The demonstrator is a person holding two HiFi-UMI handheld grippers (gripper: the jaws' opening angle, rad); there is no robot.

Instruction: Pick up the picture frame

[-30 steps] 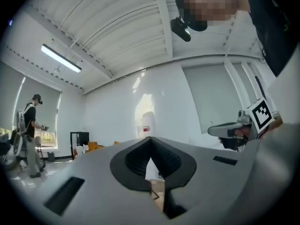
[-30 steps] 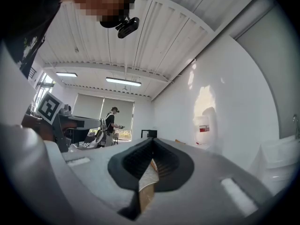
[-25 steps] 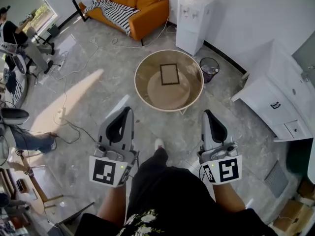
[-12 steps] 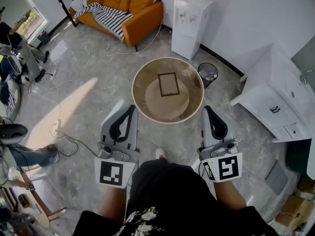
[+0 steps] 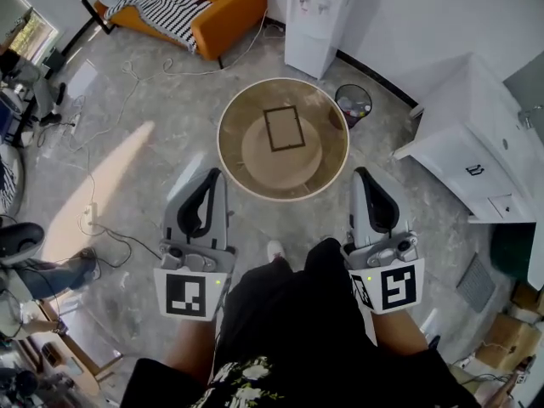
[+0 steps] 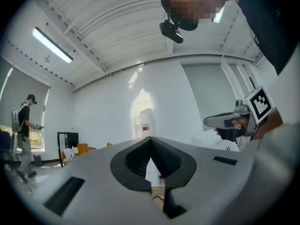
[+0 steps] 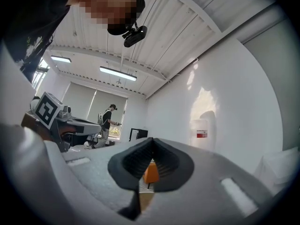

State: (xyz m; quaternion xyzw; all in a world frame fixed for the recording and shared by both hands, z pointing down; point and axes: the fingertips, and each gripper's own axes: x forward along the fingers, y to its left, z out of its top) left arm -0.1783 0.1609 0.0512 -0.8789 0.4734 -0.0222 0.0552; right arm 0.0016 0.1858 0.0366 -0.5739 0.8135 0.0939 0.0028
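Dark, thin and rectangular, the picture frame [image 5: 283, 129] lies flat near the middle of the round tan table [image 5: 242, 175], well inside its pale rim. The left gripper [image 5: 210, 175] and right gripper [image 5: 364, 173] are both closed and empty, flanking the table's near edge above grey marbled floor [image 5: 153, 164].

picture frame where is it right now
In the head view, the picture frame lies flat near the middle of the round table, upper centre of view, with the wastebasket just beyond the table's right rim.
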